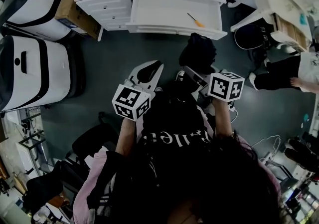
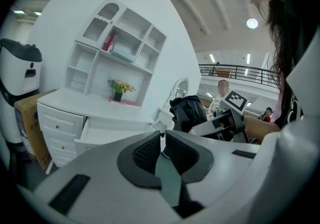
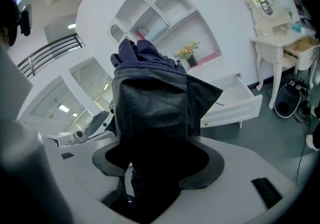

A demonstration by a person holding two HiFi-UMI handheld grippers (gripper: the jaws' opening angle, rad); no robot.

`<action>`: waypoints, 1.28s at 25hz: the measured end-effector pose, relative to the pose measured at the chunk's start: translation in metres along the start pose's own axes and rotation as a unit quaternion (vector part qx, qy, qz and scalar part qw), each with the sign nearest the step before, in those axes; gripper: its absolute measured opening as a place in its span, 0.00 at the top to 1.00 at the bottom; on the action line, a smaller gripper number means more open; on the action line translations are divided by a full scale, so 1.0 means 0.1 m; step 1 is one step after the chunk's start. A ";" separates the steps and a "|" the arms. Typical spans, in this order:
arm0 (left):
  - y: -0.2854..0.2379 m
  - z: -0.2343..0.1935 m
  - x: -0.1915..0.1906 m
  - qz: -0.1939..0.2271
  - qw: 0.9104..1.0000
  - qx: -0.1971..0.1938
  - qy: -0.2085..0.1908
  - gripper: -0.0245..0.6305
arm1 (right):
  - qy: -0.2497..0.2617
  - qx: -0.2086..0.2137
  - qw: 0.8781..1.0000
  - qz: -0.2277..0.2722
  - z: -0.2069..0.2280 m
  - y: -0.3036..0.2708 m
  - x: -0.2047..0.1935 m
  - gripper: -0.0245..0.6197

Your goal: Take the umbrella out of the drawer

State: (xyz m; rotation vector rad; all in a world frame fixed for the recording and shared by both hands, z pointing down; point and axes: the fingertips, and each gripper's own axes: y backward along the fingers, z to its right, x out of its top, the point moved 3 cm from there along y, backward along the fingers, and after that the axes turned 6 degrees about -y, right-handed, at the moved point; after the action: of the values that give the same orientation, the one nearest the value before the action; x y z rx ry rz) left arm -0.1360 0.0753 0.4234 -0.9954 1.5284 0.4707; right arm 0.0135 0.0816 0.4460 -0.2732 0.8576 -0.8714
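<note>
One dark umbrella [image 3: 150,108] in the right tongs [image 3: 157,163], one open drawer [image 1: 159,13]

Left forearm [image 1: 127,135] and right forearm [image 1: 224,120] are both raised in front of the chest. The left gripper [image 1: 155,68] angles out toward one o'clock, jaws brought together on nothing, just a sliver of gap between the pads. The right gripper [image 1: 189,73] leans in toward ten o'clock, jaws clamped on the dark folded umbrella [image 3: 150,113], whose bundle pokes out toward twelve o'clock.
</note>
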 end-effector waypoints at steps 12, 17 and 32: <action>-0.04 0.48 -0.03 -0.002 1.000 -0.017 -0.001 0.90 | 0.006 0.001 1.000 0.013 0.06 0.41 -0.12 0.52; -0.14 0.87 0.01 0.004 1.000 -0.018 -0.011 0.90 | 0.008 0.009 1.000 0.014 0.17 0.73 -0.24 0.52; -0.15 1.99 -0.19 0.013 1.000 0.018 -0.006 0.90 | 0.027 0.036 0.999 0.006 0.52 1.70 -0.73 0.52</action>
State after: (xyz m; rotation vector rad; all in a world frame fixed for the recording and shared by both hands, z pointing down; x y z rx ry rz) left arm -0.0056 0.2257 0.4004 -0.9445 1.5345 0.4646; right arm 0.1225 0.2390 0.4290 -0.1826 0.8741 -0.9005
